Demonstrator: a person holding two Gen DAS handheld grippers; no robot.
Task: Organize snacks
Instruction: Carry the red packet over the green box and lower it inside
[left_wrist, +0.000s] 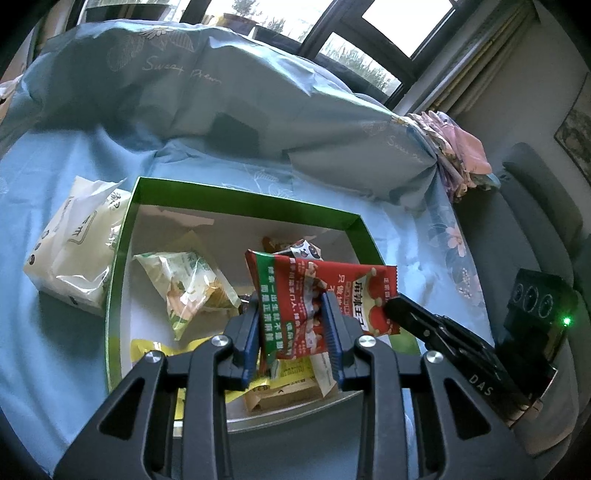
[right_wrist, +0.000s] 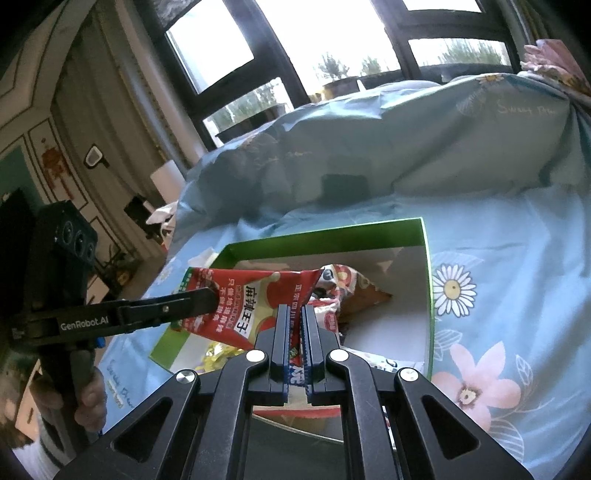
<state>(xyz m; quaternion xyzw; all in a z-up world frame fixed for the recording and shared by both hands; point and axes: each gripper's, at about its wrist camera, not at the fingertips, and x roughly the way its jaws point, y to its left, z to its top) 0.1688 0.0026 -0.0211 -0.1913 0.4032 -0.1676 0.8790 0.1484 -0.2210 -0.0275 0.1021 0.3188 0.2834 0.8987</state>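
A red and green snack packet (left_wrist: 314, 299) hangs above the green-rimmed white box (left_wrist: 125, 236). My left gripper (left_wrist: 291, 314) is shut on the packet's lower half. My right gripper (right_wrist: 294, 321) is shut on its edge; it enters the left wrist view at the right (left_wrist: 399, 308). The packet (right_wrist: 240, 299) and the box (right_wrist: 428, 280) also show in the right wrist view, where the left gripper (right_wrist: 207, 301) comes in from the left. In the box lie a pale green packet (left_wrist: 188, 288), yellow packets (left_wrist: 155, 349) and others.
A large white bag (left_wrist: 74, 247) lies on the blue floral sheet (left_wrist: 48, 177) left of the box. A rolled blue quilt (left_wrist: 221, 103) lies behind it. A grey chair (left_wrist: 535, 221) stands at the right. Windows are behind.
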